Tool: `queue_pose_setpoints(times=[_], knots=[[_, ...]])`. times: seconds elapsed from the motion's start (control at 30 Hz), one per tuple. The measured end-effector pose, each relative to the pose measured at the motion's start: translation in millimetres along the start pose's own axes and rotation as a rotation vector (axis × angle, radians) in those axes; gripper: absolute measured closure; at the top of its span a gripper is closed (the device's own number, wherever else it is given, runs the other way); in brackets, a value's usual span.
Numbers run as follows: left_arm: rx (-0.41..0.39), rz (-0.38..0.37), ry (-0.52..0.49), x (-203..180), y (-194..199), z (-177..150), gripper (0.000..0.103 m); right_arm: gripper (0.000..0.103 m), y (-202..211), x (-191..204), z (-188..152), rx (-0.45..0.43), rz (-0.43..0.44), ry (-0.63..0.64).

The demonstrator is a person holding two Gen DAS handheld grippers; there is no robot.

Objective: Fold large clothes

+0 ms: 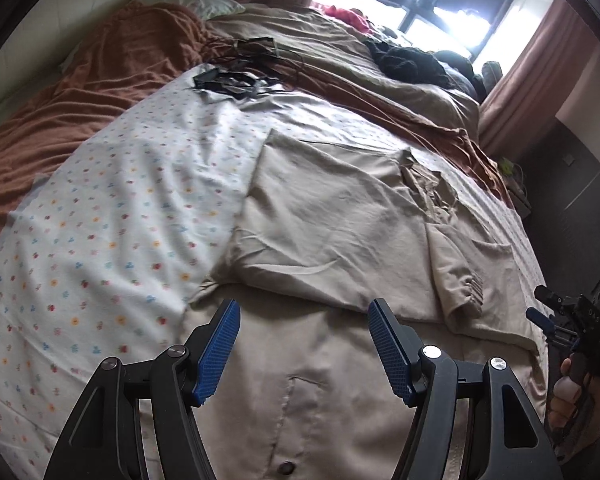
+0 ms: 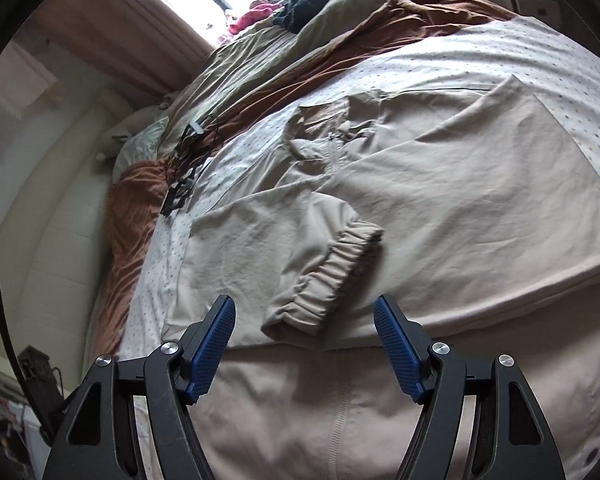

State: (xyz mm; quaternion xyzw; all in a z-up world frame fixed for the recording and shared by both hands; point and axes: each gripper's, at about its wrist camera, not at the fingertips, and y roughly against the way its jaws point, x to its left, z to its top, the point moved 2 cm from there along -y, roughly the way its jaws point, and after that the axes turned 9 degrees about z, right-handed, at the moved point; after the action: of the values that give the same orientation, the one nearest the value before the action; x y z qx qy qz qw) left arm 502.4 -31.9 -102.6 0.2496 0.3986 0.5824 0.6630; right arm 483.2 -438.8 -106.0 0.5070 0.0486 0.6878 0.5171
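Both my grippers, left gripper (image 1: 304, 314) and right gripper (image 2: 304, 312), hover with jaws apart, empty. One beige jacket (image 2: 440, 200) lies directly ahead on one dotted sheet (image 1: 112, 216), sleeve cuff (image 2: 332, 272) between right fingers.

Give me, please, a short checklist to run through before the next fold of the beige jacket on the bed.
1. Left gripper open, holding nothing: ok.
2. Right gripper open, holding nothing: ok.
3. Beige jacket spread on the floral sheet: ok.
4. Elastic cuff folded onto the jacket body: ok.
5. Black cables off the jacket: ok.
6. Zipper fully closed: cannot tell.
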Motion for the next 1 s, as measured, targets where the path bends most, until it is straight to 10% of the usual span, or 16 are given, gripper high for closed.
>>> queue_pose_setpoints(times=[0.6,1.0], knots=[[0.119,-0.089,-0.318,-222,-72,-23,0.035,0.031,87,-146,19,-0.104,-0.102,-0.270],[0.179,0.067,-0.454,-270,-140,-35,0.035,0.031,93,-226,8,-0.088,-0.096,-0.531]])
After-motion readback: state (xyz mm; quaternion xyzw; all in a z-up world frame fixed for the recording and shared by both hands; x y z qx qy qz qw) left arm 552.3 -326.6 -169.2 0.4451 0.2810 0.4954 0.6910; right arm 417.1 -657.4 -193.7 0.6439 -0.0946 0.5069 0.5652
